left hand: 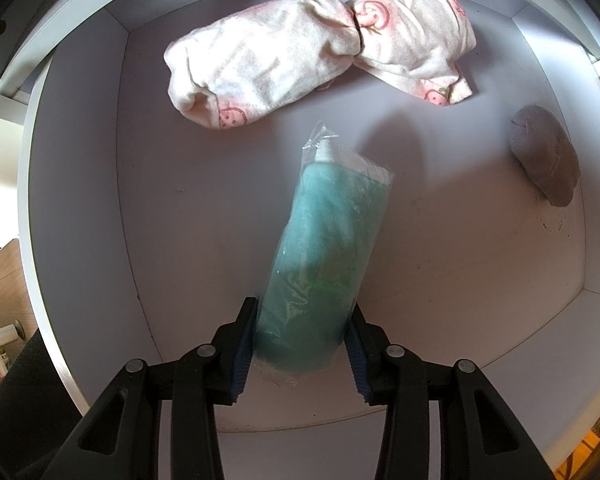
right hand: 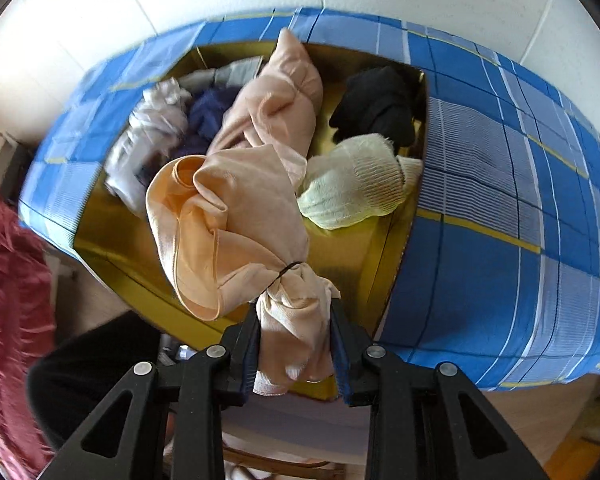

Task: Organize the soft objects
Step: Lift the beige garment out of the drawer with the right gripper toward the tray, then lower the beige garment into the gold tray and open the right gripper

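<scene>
In the left wrist view my left gripper [left hand: 305, 320] is shut on a teal cloth roll wrapped in clear plastic [left hand: 328, 248], held over the floor of a white drawer [left hand: 204, 208]. A pink-and-white patterned cloth bundle [left hand: 312, 56] tied with a band lies at the drawer's back. A grey rolled sock [left hand: 544, 160] lies at the right. In the right wrist view my right gripper [right hand: 296, 316] is shut on a peach cloth bundle [right hand: 236, 216] tied with a black band, held above a gold box [right hand: 344, 252].
The gold box holds a pale yellow sock [right hand: 352, 188], a black cloth [right hand: 380, 104], a navy cloth [right hand: 208, 116] and a grey-white cloth [right hand: 152, 128]. A blue plaid cloth [right hand: 500, 240] surrounds the box. A red fuzzy fabric [right hand: 8, 300] is at the left.
</scene>
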A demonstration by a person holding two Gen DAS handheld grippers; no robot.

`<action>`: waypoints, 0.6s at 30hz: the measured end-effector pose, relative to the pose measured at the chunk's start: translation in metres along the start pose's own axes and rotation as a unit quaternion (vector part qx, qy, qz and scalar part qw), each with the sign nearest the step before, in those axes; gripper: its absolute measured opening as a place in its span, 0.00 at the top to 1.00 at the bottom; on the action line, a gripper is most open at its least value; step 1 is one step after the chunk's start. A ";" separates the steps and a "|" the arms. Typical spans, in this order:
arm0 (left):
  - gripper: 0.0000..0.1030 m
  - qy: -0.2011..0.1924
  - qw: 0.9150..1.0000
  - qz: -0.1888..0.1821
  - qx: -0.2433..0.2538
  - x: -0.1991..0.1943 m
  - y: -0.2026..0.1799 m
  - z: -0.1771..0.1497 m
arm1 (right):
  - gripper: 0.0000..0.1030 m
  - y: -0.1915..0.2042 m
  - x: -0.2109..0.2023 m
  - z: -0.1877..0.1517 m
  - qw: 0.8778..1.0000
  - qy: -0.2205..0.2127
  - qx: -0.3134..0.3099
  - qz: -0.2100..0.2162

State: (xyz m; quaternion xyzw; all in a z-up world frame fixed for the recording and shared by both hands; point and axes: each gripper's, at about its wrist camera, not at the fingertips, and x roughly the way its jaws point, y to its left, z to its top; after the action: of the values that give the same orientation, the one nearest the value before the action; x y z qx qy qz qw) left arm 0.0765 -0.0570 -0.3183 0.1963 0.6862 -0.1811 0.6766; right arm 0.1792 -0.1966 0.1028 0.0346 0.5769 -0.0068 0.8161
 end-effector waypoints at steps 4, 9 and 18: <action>0.58 0.000 1.000 0.000 0.000 0.000 0.000 0.000 | 0.69 0.007 0.019 0.000 0.999 0.014 -0.026 -0.032; 0.58 0.000 1.000 0.000 0.001 0.000 0.000 0.000 | 0.61 0.011 0.033 0.000 0.997 0.024 -0.050 -0.059; 0.55 0.000 1.000 0.001 0.001 -0.004 -0.002 -0.002 | 0.58 0.017 0.019 -0.014 0.996 0.005 -0.073 -0.059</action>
State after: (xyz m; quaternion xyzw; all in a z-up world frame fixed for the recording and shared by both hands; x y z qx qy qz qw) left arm 0.0742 -0.0581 -0.3146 0.1980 0.6858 -0.1813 0.6764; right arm 0.1736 -0.1780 0.0813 -0.0590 0.5806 -0.0126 0.8120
